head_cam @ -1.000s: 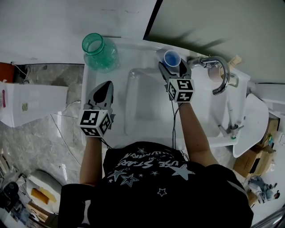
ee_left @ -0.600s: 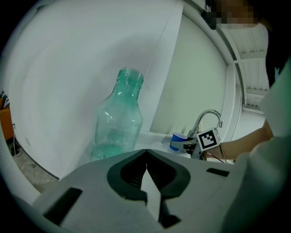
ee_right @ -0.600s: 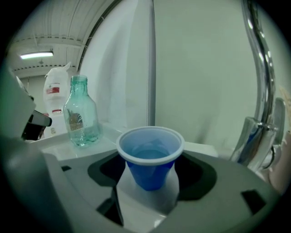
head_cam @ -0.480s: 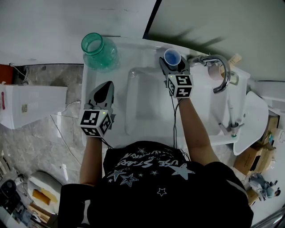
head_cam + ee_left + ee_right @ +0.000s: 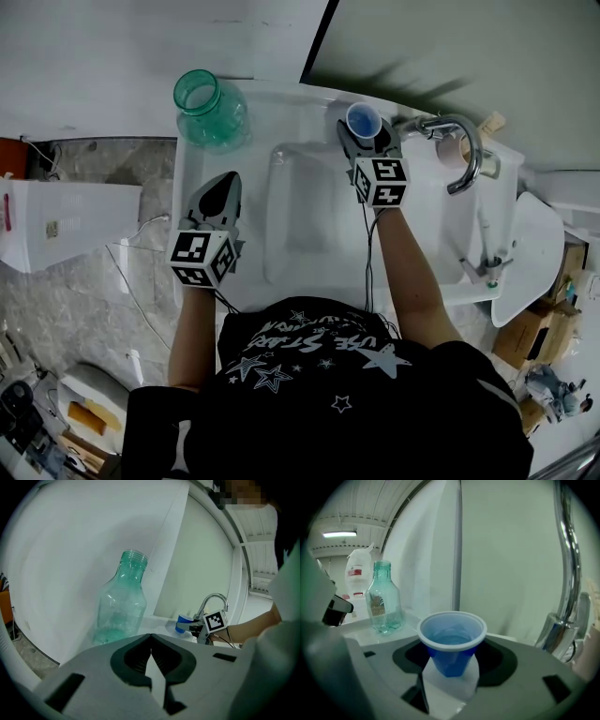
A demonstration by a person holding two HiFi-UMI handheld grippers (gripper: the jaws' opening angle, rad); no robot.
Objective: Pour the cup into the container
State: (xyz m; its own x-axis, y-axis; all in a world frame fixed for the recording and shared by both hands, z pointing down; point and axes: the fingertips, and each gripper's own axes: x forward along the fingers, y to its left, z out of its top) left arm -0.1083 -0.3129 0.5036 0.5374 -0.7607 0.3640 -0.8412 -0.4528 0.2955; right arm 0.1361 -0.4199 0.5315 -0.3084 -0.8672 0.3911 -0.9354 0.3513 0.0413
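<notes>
Right tongs (image 5: 364,137), just closing, gripped the upright cup (image 5: 363,120); container (image 5: 208,105) stood leftward at the sink's (image 5: 298,114) far-left corner, nearer the shut, empty left tongs (image 5: 224,182).

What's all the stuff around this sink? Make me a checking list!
Surface: white sink.
Job's things: blue cup with liquid, at the back rim; green bottle, open, back left corner.
Clutter: faucet; small tan thing behind it, unclear.
Grippers: left gripper shut, empty; right gripper: fingers have just been closing on the cup.
Cables: black wire from each gripper.
Surroundings: white box left, cardboard boxes right.
</notes>
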